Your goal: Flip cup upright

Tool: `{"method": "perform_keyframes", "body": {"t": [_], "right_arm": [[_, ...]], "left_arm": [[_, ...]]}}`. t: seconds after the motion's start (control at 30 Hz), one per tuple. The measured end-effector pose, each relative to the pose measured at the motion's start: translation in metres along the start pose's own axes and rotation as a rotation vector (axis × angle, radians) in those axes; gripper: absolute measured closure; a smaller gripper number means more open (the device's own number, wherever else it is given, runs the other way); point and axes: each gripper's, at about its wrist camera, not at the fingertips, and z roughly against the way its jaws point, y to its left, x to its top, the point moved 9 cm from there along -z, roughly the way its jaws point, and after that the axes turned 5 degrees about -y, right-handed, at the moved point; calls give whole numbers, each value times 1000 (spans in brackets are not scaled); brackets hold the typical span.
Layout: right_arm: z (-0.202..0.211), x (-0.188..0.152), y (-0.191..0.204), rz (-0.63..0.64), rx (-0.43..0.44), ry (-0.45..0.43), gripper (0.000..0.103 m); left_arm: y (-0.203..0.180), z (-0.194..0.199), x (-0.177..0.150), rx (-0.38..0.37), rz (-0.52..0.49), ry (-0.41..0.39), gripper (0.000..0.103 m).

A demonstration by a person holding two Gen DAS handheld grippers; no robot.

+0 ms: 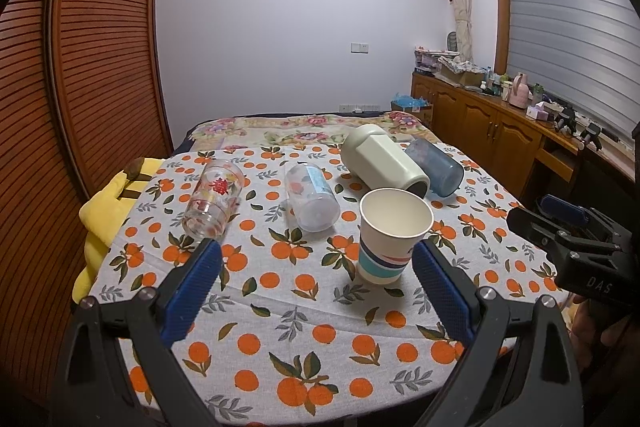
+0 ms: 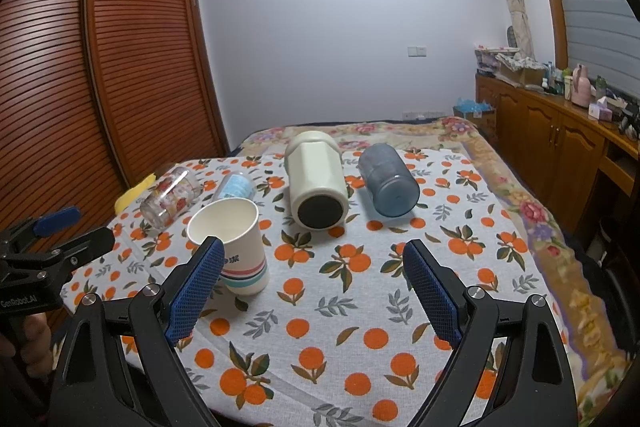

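Observation:
A striped paper cup (image 1: 390, 237) stands upright on the orange-print tablecloth (image 1: 304, 311); it also shows in the right wrist view (image 2: 236, 243). Several cups lie on their sides behind it: a cream mug (image 1: 384, 159) (image 2: 316, 183), a blue tumbler (image 1: 438, 165) (image 2: 388, 183), a clear plastic cup (image 1: 312, 197) (image 2: 236, 187) and a glass with red flowers (image 1: 214, 197) (image 2: 172, 197). My left gripper (image 1: 316, 255) is open and empty, its right finger beside the paper cup. My right gripper (image 2: 314, 255) is open and empty, in front of the cream mug.
A louvered wooden wardrobe (image 1: 80, 47) stands left of the table. A yellow cloth (image 1: 100, 211) hangs at the table's left edge. A bed with a floral blanket (image 2: 472, 135) lies behind and to the right. A wooden sideboard (image 1: 500, 127) with clutter runs along the right wall.

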Motion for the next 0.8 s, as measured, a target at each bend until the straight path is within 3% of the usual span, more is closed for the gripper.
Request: {"method": "perform_keyframes", "body": {"t": [0.8], "right_arm": [[0,0,-1,-1,-2,-1,10]], "left_arm": [[0,3,3,1,-1,-4,6]]}}
